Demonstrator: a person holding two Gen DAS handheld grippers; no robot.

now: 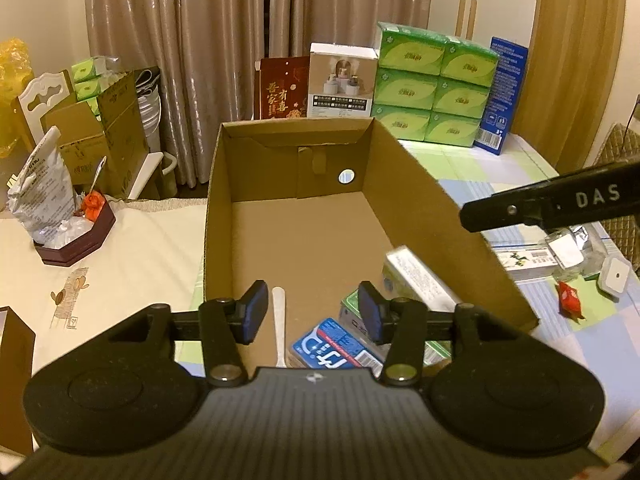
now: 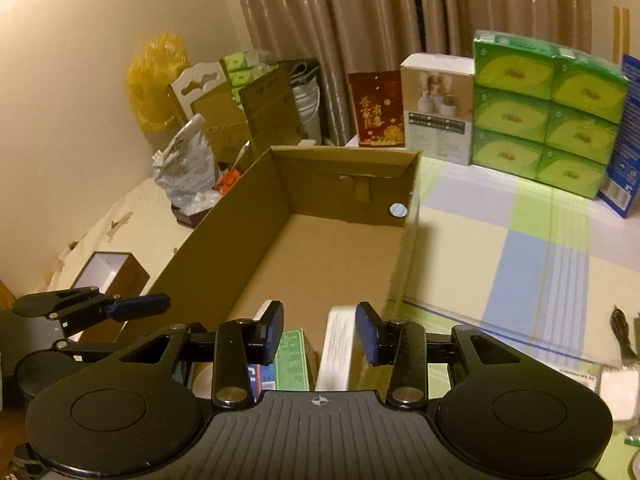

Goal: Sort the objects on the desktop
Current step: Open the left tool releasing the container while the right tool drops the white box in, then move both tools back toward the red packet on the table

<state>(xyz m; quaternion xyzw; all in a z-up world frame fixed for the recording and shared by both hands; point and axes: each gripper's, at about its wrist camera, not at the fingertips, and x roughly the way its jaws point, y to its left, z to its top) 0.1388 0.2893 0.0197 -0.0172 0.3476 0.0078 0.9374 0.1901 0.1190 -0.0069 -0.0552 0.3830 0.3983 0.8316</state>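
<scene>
An open cardboard box [image 1: 224,200] fills the middle of both views. At its near end lie a blue packet [image 1: 330,348], a green packet [image 1: 351,302], a white stick [image 1: 279,320] and a blurred white-and-green carton [image 1: 416,276]. My left gripper [image 1: 313,314] hovers open over these, holding nothing. One of my right gripper's black fingers [image 1: 500,214] reaches over the box's right wall. In the right wrist view my right gripper [image 2: 320,334] is open above the white carton [image 2: 336,354] and the green packet [image 2: 294,356]. The carton lies loose beneath its jaws.
Green tissue packs [image 1: 432,88], a blue box [image 1: 500,92], a white appliance box [image 1: 340,80] and a red box [image 1: 280,88] line the back. A maroon tray [image 1: 76,240] stands left. A red wrapper [image 1: 570,300] and a white square device [image 1: 614,278] lie right of the box.
</scene>
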